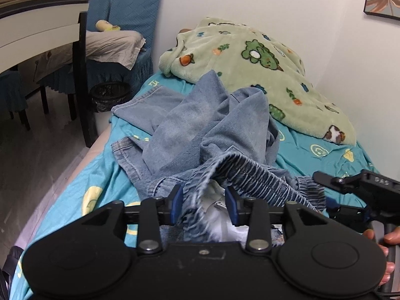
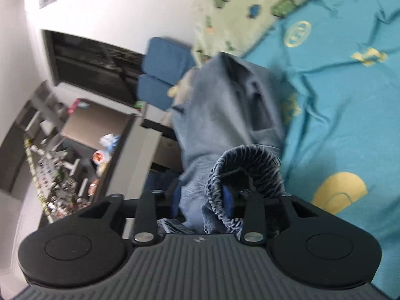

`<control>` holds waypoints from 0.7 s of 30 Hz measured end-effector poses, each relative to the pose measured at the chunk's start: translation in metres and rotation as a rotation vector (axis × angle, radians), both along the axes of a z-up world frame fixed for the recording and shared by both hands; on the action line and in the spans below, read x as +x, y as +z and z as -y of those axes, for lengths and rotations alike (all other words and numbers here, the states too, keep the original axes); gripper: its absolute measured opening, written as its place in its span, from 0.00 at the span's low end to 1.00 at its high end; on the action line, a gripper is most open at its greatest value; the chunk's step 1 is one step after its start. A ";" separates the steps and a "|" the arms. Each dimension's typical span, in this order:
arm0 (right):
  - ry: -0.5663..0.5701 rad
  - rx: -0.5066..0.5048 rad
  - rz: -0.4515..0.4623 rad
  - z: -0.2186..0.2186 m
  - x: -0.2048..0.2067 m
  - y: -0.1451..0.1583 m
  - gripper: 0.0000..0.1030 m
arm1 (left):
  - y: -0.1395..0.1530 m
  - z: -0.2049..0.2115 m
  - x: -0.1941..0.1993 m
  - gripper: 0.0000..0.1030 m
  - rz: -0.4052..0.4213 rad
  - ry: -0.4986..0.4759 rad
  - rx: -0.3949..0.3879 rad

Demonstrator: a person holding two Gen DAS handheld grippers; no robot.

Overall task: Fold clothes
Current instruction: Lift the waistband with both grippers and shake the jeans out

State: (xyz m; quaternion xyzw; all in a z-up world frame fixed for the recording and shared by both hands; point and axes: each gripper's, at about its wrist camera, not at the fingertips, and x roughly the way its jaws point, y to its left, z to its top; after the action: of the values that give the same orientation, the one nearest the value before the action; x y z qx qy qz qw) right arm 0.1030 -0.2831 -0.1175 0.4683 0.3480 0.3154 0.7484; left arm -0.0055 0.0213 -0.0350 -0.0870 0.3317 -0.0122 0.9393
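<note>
- Denim trousers [image 1: 200, 125]: a crumpled light-blue heap on the turquoise bedsheet [image 1: 312, 155], legs spread toward the far end of the bed, gathered elastic waistband [image 1: 250, 175] raised at the near end.
- Left gripper [image 1: 205, 206]: the waistband edge and a white inner lining run between the two blue pads [image 1: 178, 200]. The left pad lies against the denim. The right pad sits beside the white lining; contact on that side cannot be confirmed. Grip state: cannot tell, the jaws stand partly apart with cloth between them.
- Right gripper [image 2: 202, 200]: seen from the right wrist view, the trousers hang as a bunched column between the jaws, and the waistband [image 2: 250, 165] curls in a loop over the right-hand finger. The picture is motion-blurred, so whether the pads press the fabric cannot be told.
- Right gripper in the left wrist view [image 1: 355, 185]: positioned just beside the waistband's right end, with a hand [image 1: 385, 240] on its handle.
- Green plush blanket [image 1: 250, 62]: bunched against the wall at the far end of the bed, its near edge touching the trousers.
- Blue chairs [image 1: 130, 12] and a table [image 1: 45, 20]: on the floor to the left of the bed.
</note>
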 end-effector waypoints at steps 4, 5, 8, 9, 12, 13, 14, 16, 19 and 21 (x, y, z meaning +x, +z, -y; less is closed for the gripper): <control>-0.071 -0.069 -0.060 0.005 0.004 -0.014 0.44 | -0.006 0.001 0.010 0.31 -0.022 0.018 0.012; -0.103 -0.094 -0.079 0.007 0.003 -0.018 0.40 | -0.007 0.002 0.011 0.29 -0.019 0.016 0.014; -0.161 -0.144 -0.121 0.012 0.004 -0.029 0.30 | -0.009 0.005 0.011 0.16 -0.011 0.006 0.046; -0.165 -0.137 -0.129 0.013 0.004 -0.031 0.29 | -0.008 0.007 0.009 0.13 0.000 0.005 0.058; -0.177 -0.117 -0.131 0.013 0.003 -0.027 0.15 | -0.003 0.011 0.003 0.09 0.040 -0.001 0.080; -0.179 -0.121 -0.118 0.013 0.002 -0.021 0.12 | -0.001 0.011 0.000 0.09 0.055 -0.006 0.073; -0.183 -0.123 -0.102 0.013 0.002 -0.012 0.06 | 0.003 0.010 -0.004 0.09 0.070 -0.011 0.056; -0.196 -0.133 -0.060 0.013 0.001 0.012 0.06 | 0.013 0.009 -0.014 0.08 0.128 -0.016 0.024; -0.228 -0.232 0.028 0.015 0.003 0.055 0.05 | 0.032 0.019 -0.034 0.08 0.252 -0.038 0.006; -0.261 -0.270 0.088 0.023 0.004 0.083 0.05 | 0.045 0.032 -0.047 0.08 0.321 -0.075 -0.020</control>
State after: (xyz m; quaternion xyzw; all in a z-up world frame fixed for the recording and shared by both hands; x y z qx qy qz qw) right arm 0.1069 -0.3060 -0.0341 0.3904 0.2904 0.1862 0.8536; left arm -0.0525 -0.0109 0.0098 -0.0809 0.1802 -0.0642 0.9782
